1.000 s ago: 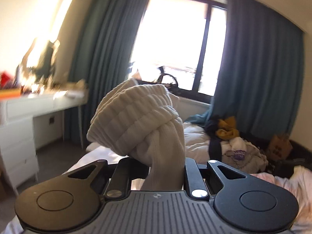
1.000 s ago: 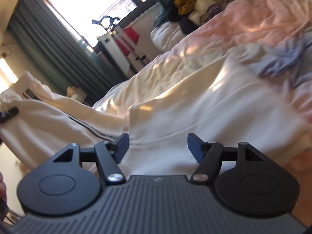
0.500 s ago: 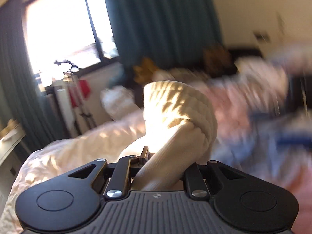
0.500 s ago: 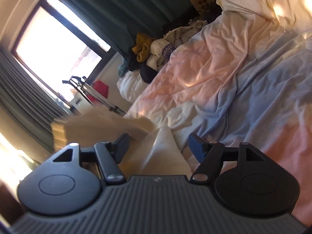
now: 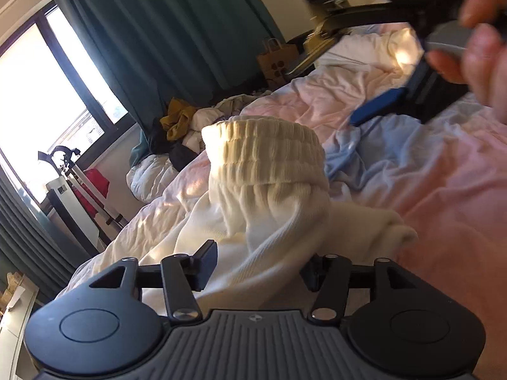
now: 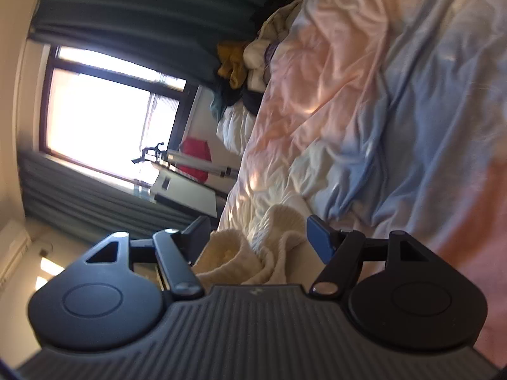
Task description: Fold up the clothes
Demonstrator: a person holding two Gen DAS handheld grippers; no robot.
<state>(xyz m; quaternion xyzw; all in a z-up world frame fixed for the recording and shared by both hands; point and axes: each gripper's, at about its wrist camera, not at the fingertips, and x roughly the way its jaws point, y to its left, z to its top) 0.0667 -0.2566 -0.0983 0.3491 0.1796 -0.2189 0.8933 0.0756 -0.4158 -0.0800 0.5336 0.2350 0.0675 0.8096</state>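
1. Left wrist view: the left gripper is seen with its jaws spread wide; the cream knit garment runs between them but is not pinched by either finger, as far as can be judged
2. The garment is bunched on the bed, its thick ribbed cuff standing up like a collar above softer, finer-ribbed cloth that sags in folds; the right gripper, held by a hand, is seen hovering above the bedding, jaws apart
3. For a clean fold, the heap is best spread flat before any edge is pinched, since stretchy knit drags and rolls
4. Right wrist view: the right gripper is seen parted, nothing clamped; a lumpy fold of the cream knit lies just below and between its fingers
5. The quilt is rumpled cotton in pink, blue and white patches; a pile of other clothes is heaped at the far end, well apart from the garment
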